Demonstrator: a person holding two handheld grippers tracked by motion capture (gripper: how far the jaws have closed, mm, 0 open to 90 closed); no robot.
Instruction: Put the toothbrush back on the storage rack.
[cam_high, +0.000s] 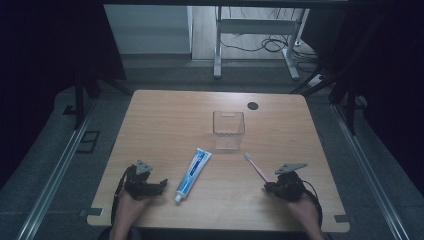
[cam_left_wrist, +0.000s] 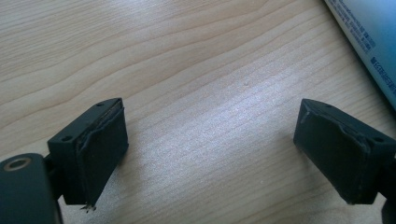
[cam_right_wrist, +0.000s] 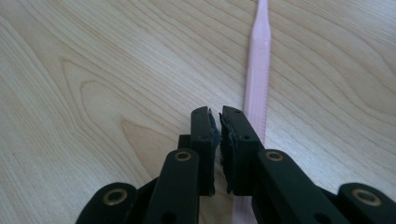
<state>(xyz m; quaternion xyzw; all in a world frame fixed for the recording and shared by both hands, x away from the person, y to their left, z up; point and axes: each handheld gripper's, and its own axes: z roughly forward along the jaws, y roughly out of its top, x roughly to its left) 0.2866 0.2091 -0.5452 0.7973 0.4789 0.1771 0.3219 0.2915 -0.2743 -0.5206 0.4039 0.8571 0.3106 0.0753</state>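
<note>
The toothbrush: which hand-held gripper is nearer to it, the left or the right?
Right. The right hand-held gripper sits at the toothbrush handle's near end, jaws shut beside it. The left hand-held gripper is open, far beyond the toothpaste.

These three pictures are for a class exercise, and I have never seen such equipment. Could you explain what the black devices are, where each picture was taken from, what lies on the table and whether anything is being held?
A person sits at a wooden table holding a hand-operated gripper in each hand. The high view looks down from above: the left gripper is at the left, the right gripper at the right. The other two pictures come from cameras riding on the grippers, looking along their black jaws.

On the table lie a toothpaste tube, a pink toothbrush and, farther back, a clear plastic container.

The left gripper stands open over bare wood, the tube beside it. The right gripper is shut with nothing between its jaws; the toothbrush lies beside and partly under it. Nothing is held.
</note>
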